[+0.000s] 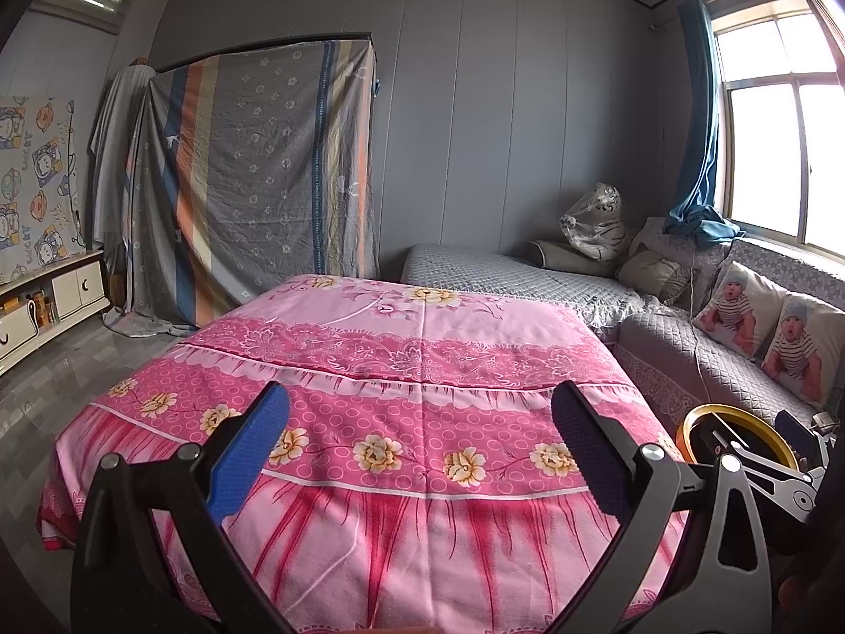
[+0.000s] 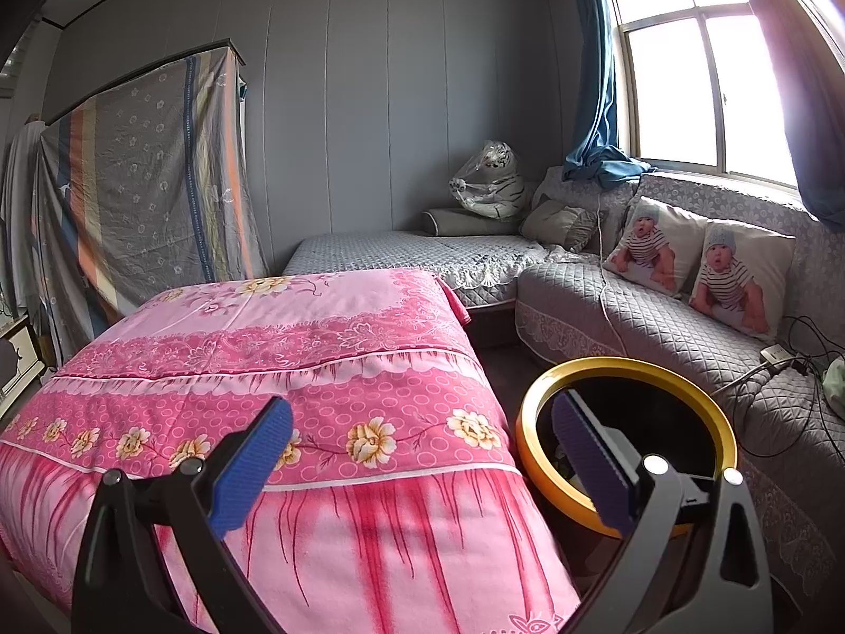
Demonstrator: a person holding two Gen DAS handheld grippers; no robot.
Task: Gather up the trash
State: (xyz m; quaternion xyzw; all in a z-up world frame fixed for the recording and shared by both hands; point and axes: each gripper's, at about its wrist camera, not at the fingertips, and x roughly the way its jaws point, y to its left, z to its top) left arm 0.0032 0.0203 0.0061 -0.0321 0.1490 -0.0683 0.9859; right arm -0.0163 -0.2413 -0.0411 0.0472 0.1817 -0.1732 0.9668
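Gaping wide and empty, left tongs [image 1: 420, 444] and right tongs [image 2: 422, 449] over pink cloth [image 2: 317, 370] edge

a low table [image 1: 422, 370] is fully draped in a pink floral cloth [image 2: 296, 370]. the cloth reaches down the table's sides. a yellow-rimmed bin [image 2: 626, 444] stands beside it.

Pink-covered table [image 2: 296, 370] lies bare ahead; gold-rimmed bin [image 2: 533, 454] (open-topped) fills the gap beside sofa [image 2: 660, 317].
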